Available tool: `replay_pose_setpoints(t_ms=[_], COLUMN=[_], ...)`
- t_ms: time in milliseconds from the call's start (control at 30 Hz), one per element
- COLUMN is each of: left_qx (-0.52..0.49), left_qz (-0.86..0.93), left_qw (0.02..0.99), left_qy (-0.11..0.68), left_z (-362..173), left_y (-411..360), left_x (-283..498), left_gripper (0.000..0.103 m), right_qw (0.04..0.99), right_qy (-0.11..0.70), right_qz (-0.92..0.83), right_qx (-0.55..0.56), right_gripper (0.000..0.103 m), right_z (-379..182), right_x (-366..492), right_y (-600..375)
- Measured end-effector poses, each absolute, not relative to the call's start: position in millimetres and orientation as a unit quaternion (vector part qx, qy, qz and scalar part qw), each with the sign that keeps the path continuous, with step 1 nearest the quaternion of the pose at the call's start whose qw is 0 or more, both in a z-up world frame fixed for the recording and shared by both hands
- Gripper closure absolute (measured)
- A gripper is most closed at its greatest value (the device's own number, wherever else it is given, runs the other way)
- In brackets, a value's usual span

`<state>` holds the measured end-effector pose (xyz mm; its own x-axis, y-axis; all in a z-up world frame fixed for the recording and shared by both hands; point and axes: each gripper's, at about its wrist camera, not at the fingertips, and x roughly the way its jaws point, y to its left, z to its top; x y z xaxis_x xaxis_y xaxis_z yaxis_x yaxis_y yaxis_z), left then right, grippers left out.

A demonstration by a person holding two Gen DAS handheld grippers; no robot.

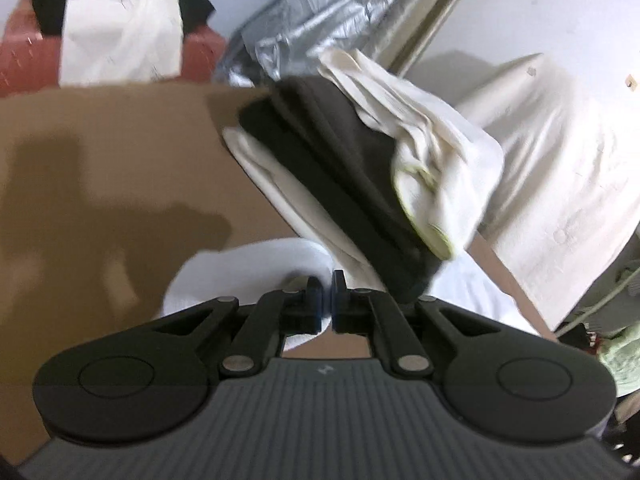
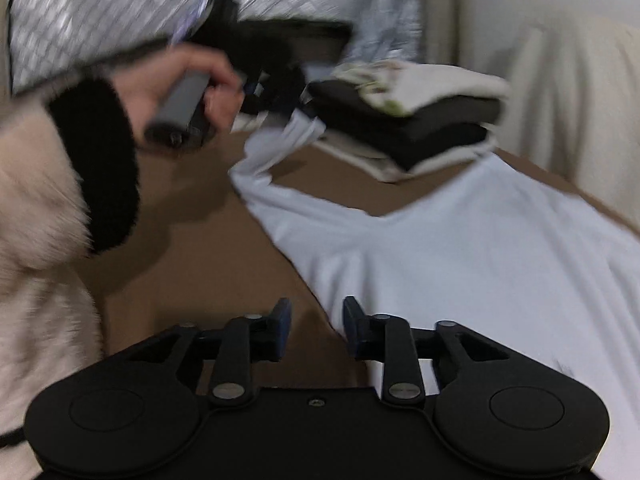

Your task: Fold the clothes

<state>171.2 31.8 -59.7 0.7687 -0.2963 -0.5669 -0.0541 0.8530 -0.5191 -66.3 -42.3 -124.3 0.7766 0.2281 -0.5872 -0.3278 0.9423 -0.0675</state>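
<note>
A white long-sleeved garment lies spread on the brown table. Its sleeve is lifted toward the left gripper, which a hand holds. In the left wrist view that gripper is shut, with the white sleeve cloth pinched between its pads. The right gripper stands open just above the garment's near edge, nothing between its fingers. Behind the sleeve sits a stack of folded clothes, dark pieces between cream ones.
A red basket draped with white and black clothes stands at the table's far side. A silver quilted cover and a cream-draped shape lie behind the stack. The person's furry pale sleeve fills the left of the right wrist view.
</note>
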Motion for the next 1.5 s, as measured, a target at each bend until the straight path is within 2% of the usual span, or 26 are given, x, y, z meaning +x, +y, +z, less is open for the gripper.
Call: replay_pose_setpoints(t_ms=[33, 100, 133, 167, 200, 267, 333, 367, 533, 633, 767, 800, 833, 867, 967, 1067, 1133, 1200, 1267, 1333, 1367, 1400, 1433, 1467, 1500], left_qx=[-0.263, -0.267, -0.260, -0.251, -0.244, -0.305, -0.387, -0.393, -0.280, -0.314, -0.270, -0.255, -0.251, -0.255, -0.246, -0.181, -0.183, -0.196, -0.201, -0.205, -0.210, -0.226, -0.241, -0.250, -0.259], left_qz=[-0.065, -0.054, -0.040, -0.026, -0.014, -0.023, -0.042, -0.036, 0.025, -0.009, 0.005, 0.011, 0.013, 0.013, 0.024, 0.059, 0.053, 0.046, 0.046, 0.046, 0.047, 0.046, 0.045, 0.047, 0.050], left_qw=[0.905, 0.907, 0.913, 0.920, 0.926, 0.916, 0.891, 0.888, 0.900, 0.875, 0.889, 0.895, 0.897, 0.897, 0.904, 0.924, 0.928, 0.929, 0.931, 0.934, 0.935, 0.933, 0.932, 0.933, 0.934], left_qy=[0.329, 0.322, 0.313, 0.300, 0.287, 0.258, 0.234, 0.237, 0.333, 0.368, 0.370, 0.367, 0.363, 0.360, 0.350, 0.333, 0.321, 0.311, 0.301, 0.287, 0.282, 0.274, 0.266, 0.253, 0.241], left_z=[-61, -64, -62, -59, -56, -52, -55, -56, -78, -100, -106, -107, -107, -108, -102, -85, -74, -64, -55, -45, -41, -35, -28, -19, -10], left_y=[38, 52, 56, 59, 62, 78, 96, 98, 73, 63, 44, 39, 39, 39, 41, 34, 37, 45, 54, 65, 70, 77, 84, 91, 97], left_x=[170, 172, 171, 170, 169, 168, 171, 175, 202, 214, 217, 217, 216, 215, 212, 207, 200, 192, 184, 176, 174, 173, 171, 169, 168], left_gripper=[0.100, 0.100, 0.100, 0.100, 0.100, 0.100, 0.100, 0.100, 0.099, 0.099, 0.099, 0.099, 0.099, 0.099, 0.099, 0.099, 0.099, 0.099, 0.099, 0.099, 0.100, 0.100, 0.100, 0.100, 0.100], right_qw=[0.934, 0.920, 0.909, 0.900, 0.900, 0.917, 0.940, 0.946, 0.937, 0.918, 0.913, 0.914, 0.917, 0.919, 0.924, 0.939, 0.943, 0.942, 0.945, 0.950, 0.953, 0.951, 0.946, 0.948, 0.956], right_qy=[0.305, 0.320, 0.328, 0.327, 0.319, 0.307, 0.297, 0.297, 0.334, 0.370, 0.388, 0.385, 0.379, 0.373, 0.350, 0.305, 0.279, 0.271, 0.271, 0.283, 0.293, 0.304, 0.308, 0.303, 0.288], right_qz=[0.146, 0.129, 0.110, 0.088, 0.074, 0.080, 0.086, 0.079, -0.009, -0.058, -0.091, -0.097, -0.108, -0.120, -0.147, -0.105, -0.045, -0.001, 0.035, 0.056, 0.055, 0.035, 0.011, 0.015, 0.048], right_qx=[-0.112, -0.184, -0.232, -0.276, -0.289, -0.240, -0.146, -0.100, 0.105, 0.129, 0.091, 0.079, 0.065, 0.051, 0.043, 0.117, 0.176, 0.197, 0.181, 0.117, 0.059, -0.032, -0.102, -0.094, -0.030], right_gripper=[0.044, 0.044, 0.057, 0.094, 0.096, 0.097, 0.097, 0.097, 0.097, 0.097, 0.090, 0.085, 0.070, 0.062, 0.061, 0.060, 0.059, 0.053, 0.041, 0.040, 0.063, 0.099, 0.096, 0.097, 0.097], right_z=[-132, -148, -158, -165, -162, -141, -111, -101, -103, -124, -138, -139, -138, -136, -127, -115, -111, -112, -115, -121, -125, -132, -138, -136, -129], right_x=[-54, -30, -19, -11, -9, -9, -10, -7, 12, 19, 20, 21, 19, 15, -1, -31, -49, -61, -71, -74, -72, -67, -63, -61, -62], right_y=[-30, -8, 1, 6, 2, -19, -55, -80, -202, -239, -248, -245, -242, -241, -241, -245, -247, -241, -227, -206, -193, -177, -167, -172, -188])
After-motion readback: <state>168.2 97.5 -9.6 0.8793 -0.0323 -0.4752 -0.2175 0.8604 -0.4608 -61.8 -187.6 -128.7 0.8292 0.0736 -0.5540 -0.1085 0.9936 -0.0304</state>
